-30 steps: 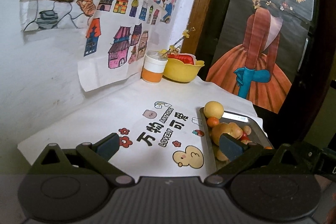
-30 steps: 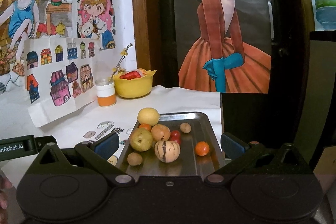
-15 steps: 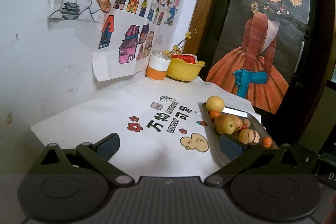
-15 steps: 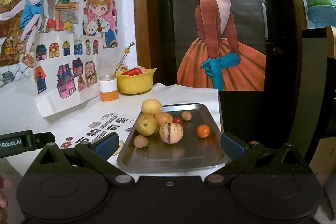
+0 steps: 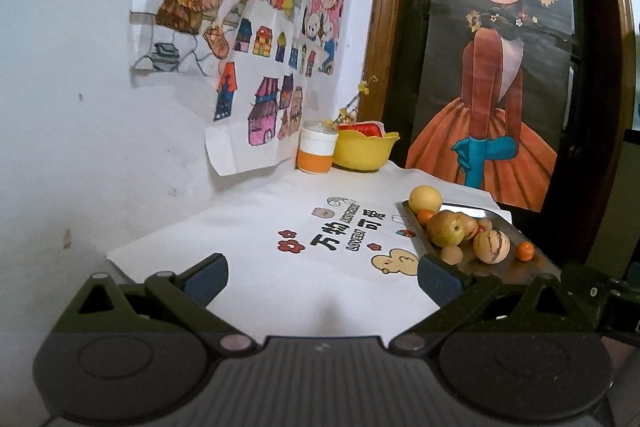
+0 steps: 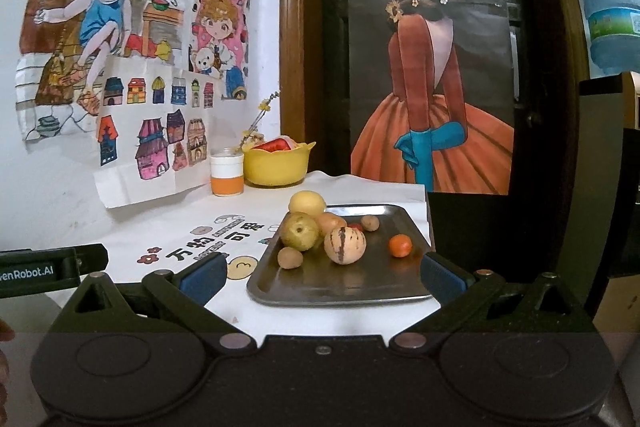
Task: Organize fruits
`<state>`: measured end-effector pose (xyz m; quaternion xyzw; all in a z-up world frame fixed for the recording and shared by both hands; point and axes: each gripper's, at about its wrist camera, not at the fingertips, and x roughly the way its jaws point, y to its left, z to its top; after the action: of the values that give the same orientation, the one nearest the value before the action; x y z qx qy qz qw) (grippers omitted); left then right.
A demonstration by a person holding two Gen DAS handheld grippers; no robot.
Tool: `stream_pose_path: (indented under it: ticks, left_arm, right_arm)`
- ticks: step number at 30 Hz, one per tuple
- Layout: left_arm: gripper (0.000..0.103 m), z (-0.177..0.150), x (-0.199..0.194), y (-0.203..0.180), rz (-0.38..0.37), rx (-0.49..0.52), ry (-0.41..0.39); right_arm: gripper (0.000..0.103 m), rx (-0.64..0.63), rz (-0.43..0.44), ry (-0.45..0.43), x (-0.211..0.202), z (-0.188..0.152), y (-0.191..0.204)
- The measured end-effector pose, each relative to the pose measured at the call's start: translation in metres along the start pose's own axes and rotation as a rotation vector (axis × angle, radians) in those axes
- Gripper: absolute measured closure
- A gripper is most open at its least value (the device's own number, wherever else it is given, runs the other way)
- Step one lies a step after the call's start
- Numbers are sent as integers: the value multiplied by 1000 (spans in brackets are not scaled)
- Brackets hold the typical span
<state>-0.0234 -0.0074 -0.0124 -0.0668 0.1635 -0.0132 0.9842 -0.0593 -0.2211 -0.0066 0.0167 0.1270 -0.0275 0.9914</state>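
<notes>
A metal tray (image 6: 352, 291) (image 5: 516, 269) on the white printed tablecloth (image 5: 280, 259) holds several fruits: a yellow lemon (image 6: 307, 203) (image 5: 425, 198), a green-yellow pear (image 6: 299, 231) (image 5: 445, 228), a striped melon (image 6: 345, 245) (image 5: 491, 246), a small orange (image 6: 400, 245) (image 5: 524, 251) and a brown kiwi (image 6: 290, 257). My right gripper (image 6: 320, 277) is open, held back in front of the tray's near edge. Over the cloth left of the tray, my left gripper (image 5: 322, 277) is open and holds nothing.
A yellow bowl (image 6: 277, 166) (image 5: 366, 151) with something red in it and a white-and-orange cup (image 6: 227, 174) (image 5: 317, 151) stand at the back by the wall. Drawings hang on the wall at left. The table drops off right of the tray. The left gripper's body (image 6: 44, 269) shows at the right view's left edge.
Both grippers have pulled back and risen, so the tray and fruits look smaller and farther. Their jaws stay open. No fruit has moved.
</notes>
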Motion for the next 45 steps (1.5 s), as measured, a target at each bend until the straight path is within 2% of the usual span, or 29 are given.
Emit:
stream_pose_path:
  ticks: [14,29,45]
  left_arm:
    - [0,-27,-15,6,27,17,-15]
    - [0,-41,-13,10,30,34,-12]
    - [0,-48,-9,15,41,21,-4]
  right_arm:
    - [1,19,-35,-61,-17,-27,11]
    - [1,0,-52,-46,-14,-43,10]
    - [1,-1,-16,-22,-9,-54,16]
